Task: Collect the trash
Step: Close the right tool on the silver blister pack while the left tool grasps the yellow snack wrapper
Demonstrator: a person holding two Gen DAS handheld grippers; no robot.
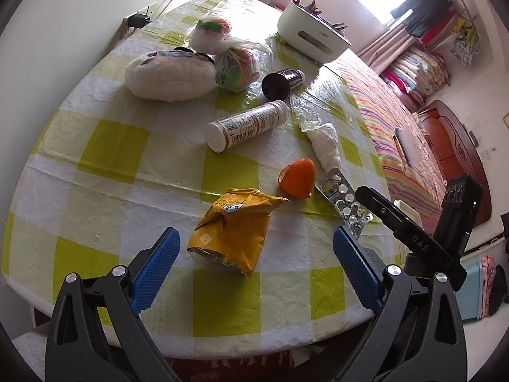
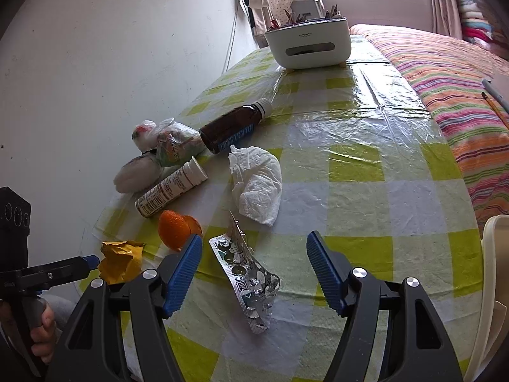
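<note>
The left gripper (image 1: 256, 248) is hanging over the near edge of the table (image 1: 105, 172) with its jaws apart and nothing between the pads; the crumpled yellow snack bag (image 1: 235, 226) is lying just ahead of it, framed by the two blue fingers. The right gripper (image 2: 254, 254) is also standing apart and empty, and the torn foil pill sheet (image 2: 251, 283) is lying on the checked cloth between its fingers without touching either. Beside these, an orange peel (image 1: 297, 178), a wad of white tissue (image 2: 257, 184), a white tube (image 1: 246, 125) and a dark bottle (image 2: 235, 125) are lying scattered further up the table. The bag is looking light and springy, likely to slide on the glossy cloth, so pinching its raised crumpled ridge seems safest. The pill sheet is looking thin, stiff and jagged, lying nearly flat; catching its curled upper edge seems better than scraping at the flat part. A white bin (image 2: 307, 44) is standing at the far end
</note>
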